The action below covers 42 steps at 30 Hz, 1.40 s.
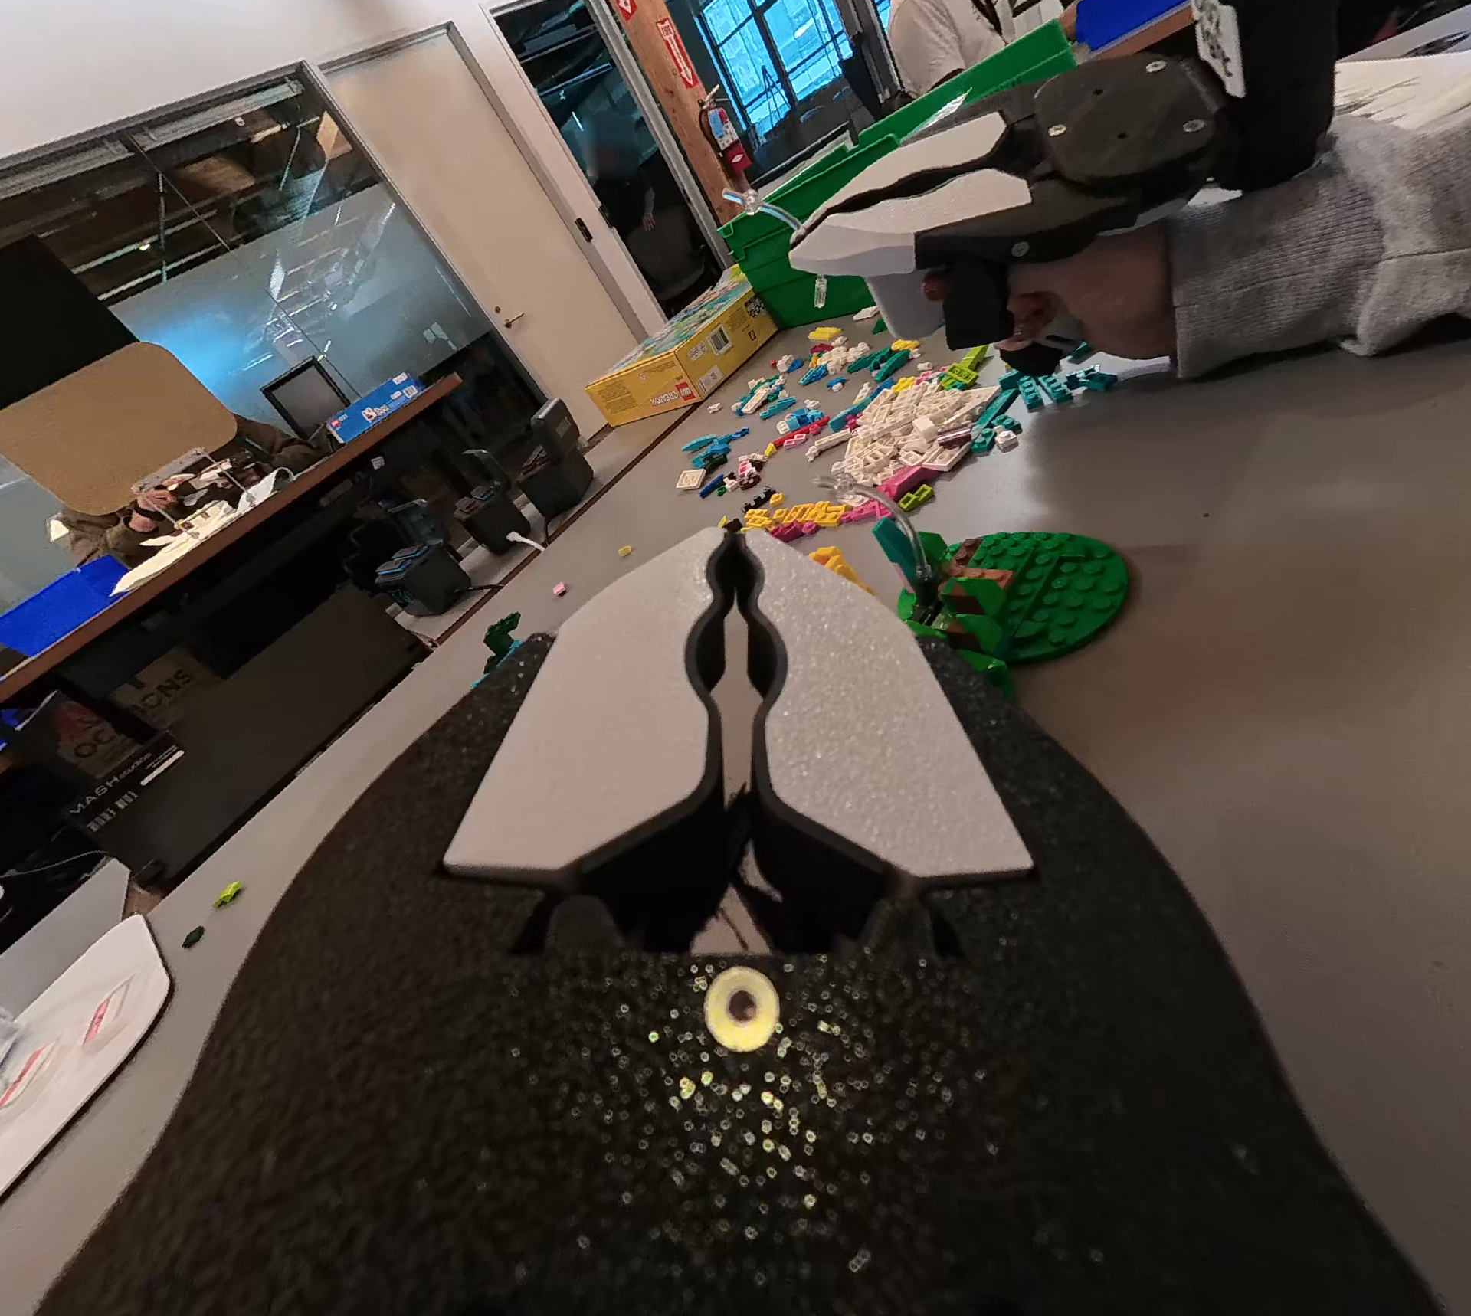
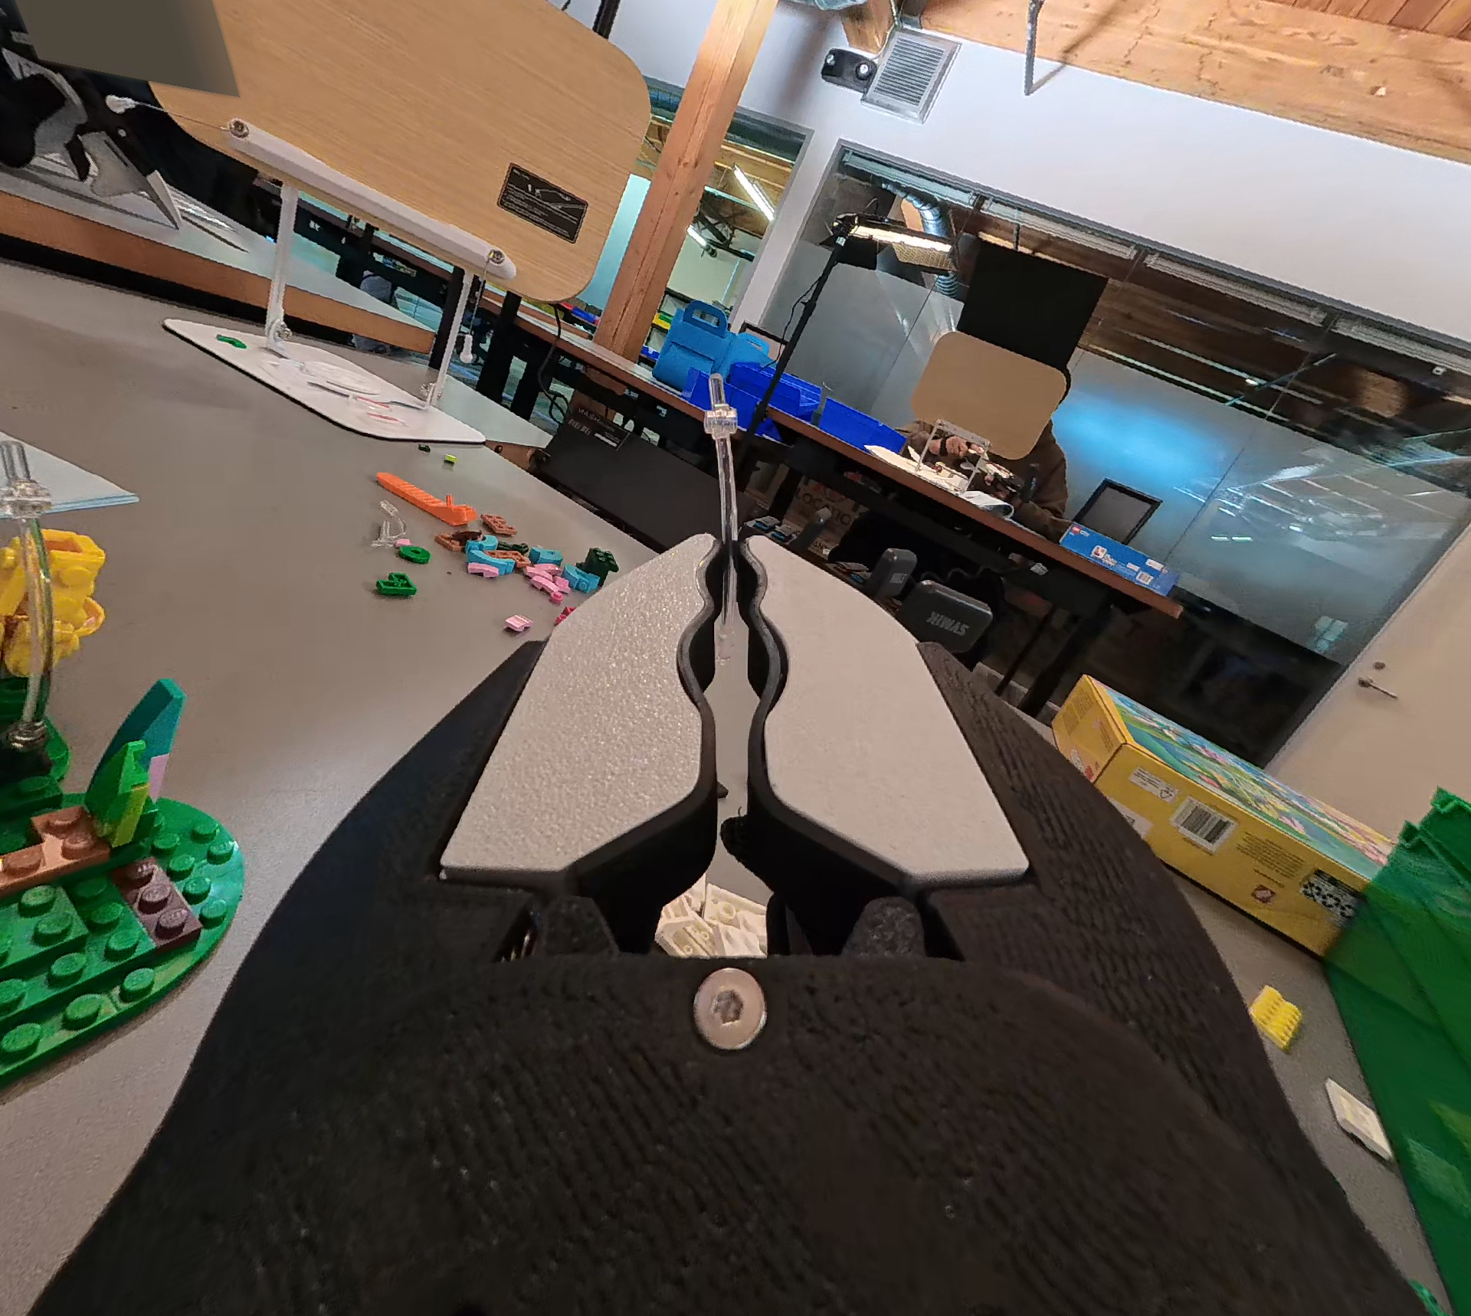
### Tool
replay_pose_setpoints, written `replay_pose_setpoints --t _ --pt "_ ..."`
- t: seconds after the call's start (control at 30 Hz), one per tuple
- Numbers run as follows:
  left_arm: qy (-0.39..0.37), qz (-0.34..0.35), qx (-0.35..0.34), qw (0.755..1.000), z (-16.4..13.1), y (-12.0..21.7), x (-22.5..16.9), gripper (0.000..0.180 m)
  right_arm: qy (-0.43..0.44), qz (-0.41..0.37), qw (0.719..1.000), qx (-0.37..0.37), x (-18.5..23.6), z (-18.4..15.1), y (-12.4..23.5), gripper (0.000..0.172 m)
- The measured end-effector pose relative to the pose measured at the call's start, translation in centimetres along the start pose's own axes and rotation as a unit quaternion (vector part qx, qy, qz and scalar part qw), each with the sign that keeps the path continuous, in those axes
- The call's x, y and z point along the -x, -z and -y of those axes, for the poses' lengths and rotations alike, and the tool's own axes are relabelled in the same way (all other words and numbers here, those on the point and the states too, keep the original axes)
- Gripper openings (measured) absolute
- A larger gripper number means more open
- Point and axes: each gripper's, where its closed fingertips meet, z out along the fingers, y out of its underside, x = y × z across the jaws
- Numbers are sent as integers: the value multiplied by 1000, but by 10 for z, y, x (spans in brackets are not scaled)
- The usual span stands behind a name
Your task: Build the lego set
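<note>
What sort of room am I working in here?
Probably a shared office workshop: long worktables where another person sits, glass-walled rooms behind, and a grey table strewn with loose toy bricks beside their yellow box.

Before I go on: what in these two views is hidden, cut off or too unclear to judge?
- Left wrist view: left hand-held gripper hides the table just ahead.
- Right wrist view: clear rod, lower end hidden between the fingers.
- Right wrist view: green plate model cut by the left edge.
- Both: people mosaicked.
</note>
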Motion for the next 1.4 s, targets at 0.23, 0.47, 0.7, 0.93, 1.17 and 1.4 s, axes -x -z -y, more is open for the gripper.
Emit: replay_pose_setpoints --t 0.23,0.47,0.7,0.93,1.17,1.4 --pt "0 2 1 1000 -1 0 1 0 0 1 1000 2 1 -1 -1 1" --pt "-2 0 -2 1000 1 0 0 0 -21 24 999 6 6 -3 -3 1" --pt "-3 11 3 1000 -1 -1 4 0 -254 138 955 -61 19 25 3 1" --pt "-16 9 1 1000 -1 -1 3 0 -363 172 912 -86 12 29 7 1" --pt "-36 9 -1 999 -1 1 3 0 -347 180 917 -83 18 29 8 1" --pt "-47 -5 -8 999 1 2 -3 0 -335 177 922 -80 18 27 9 1"
